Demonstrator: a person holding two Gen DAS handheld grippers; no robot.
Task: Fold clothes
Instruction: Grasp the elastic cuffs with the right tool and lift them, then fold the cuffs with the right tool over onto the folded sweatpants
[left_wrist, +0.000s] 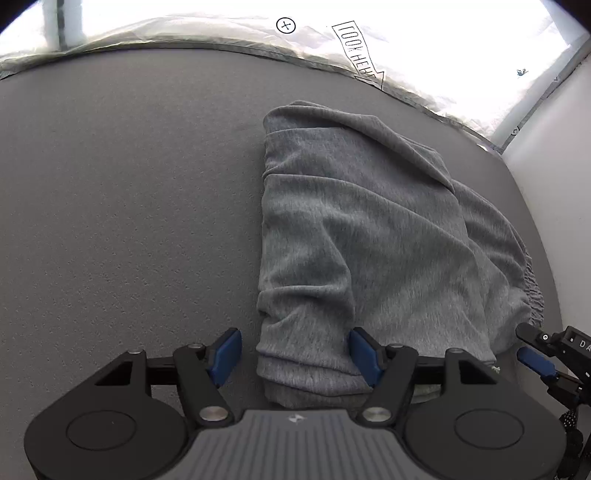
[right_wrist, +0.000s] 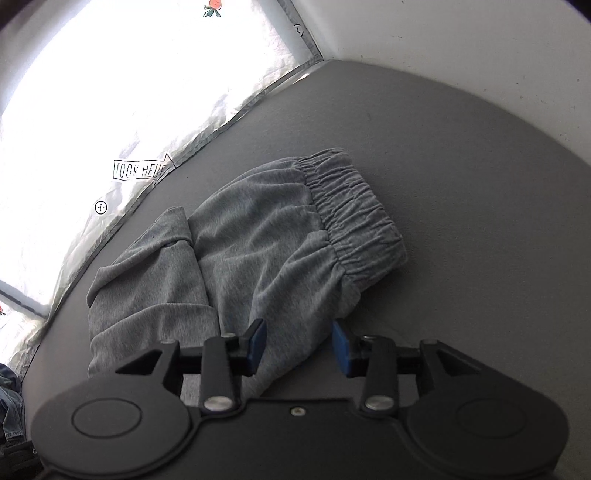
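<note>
Though folded, grey sweatpants (right_wrist: 258, 236) between open fingers (right_wrist: 255, 343)

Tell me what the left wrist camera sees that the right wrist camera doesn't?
Only the left wrist view shows the left gripper, jaws open around the folded end of the grey sweatpants, plus the right gripper's tip at the edge.

Only the right wrist view shows the whole gathered elastic waistband, blue denim clothing at the lower left, and a small red picture on the white sheet.

Both show the sweatpants lying on the dark grey felt mat, the white sheet's LOOK HERE arrow label and the circled cross.
</note>
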